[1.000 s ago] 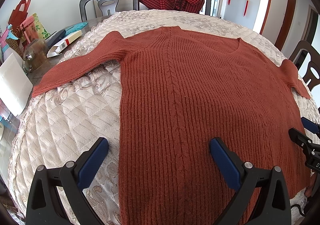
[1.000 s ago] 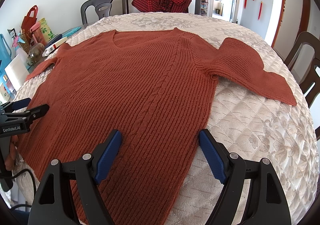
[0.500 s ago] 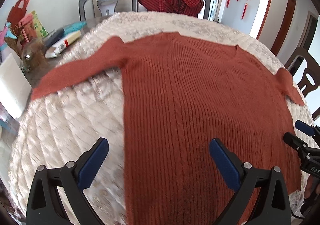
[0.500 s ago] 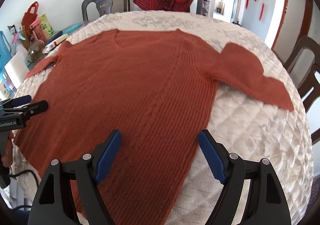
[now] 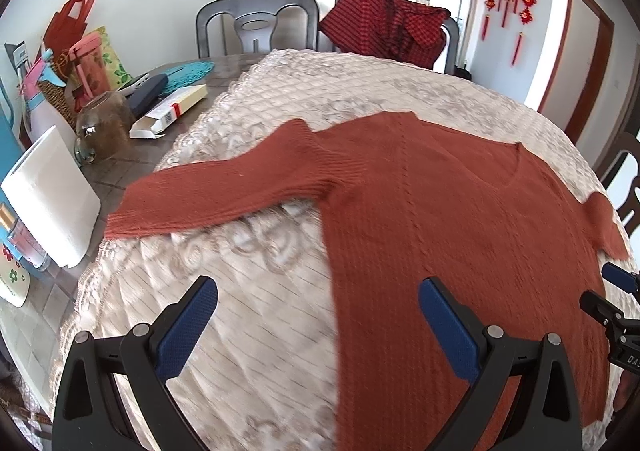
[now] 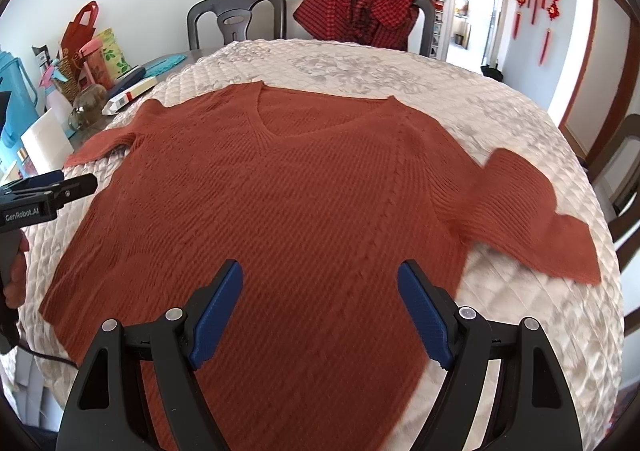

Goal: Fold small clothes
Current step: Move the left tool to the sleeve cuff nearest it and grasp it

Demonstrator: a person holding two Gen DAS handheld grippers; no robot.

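Both claws are wide apart w/ nothing in them: left gripper (image 5: 318, 325) hangs over the left side of the sweater (image 6: 280, 219) and the bare quilt (image 5: 260, 311) next to it, right gripper (image 6: 320, 313) hangs over the bottom middle of the sweater. Sweater lies flat and face up on the quilt, neck pointing away, both arms of it spread out. Left sleeve (image 5: 224, 191) goes out to the table edge, cuff close to the white box (image 5: 52, 203) and glass jar (image 5: 104, 127). Right sleeve (image 6: 532, 219) lies out on the quilt. No fold made yet, I think. What could go wrong: knit is thick and stretchy, so a small pinch may slip off or pull the whole thing crooked. Quilt is soft too, so a claw could grab quilt along w/ sweater and bunch it up. Reaching for the left cuff could bump the jar etc
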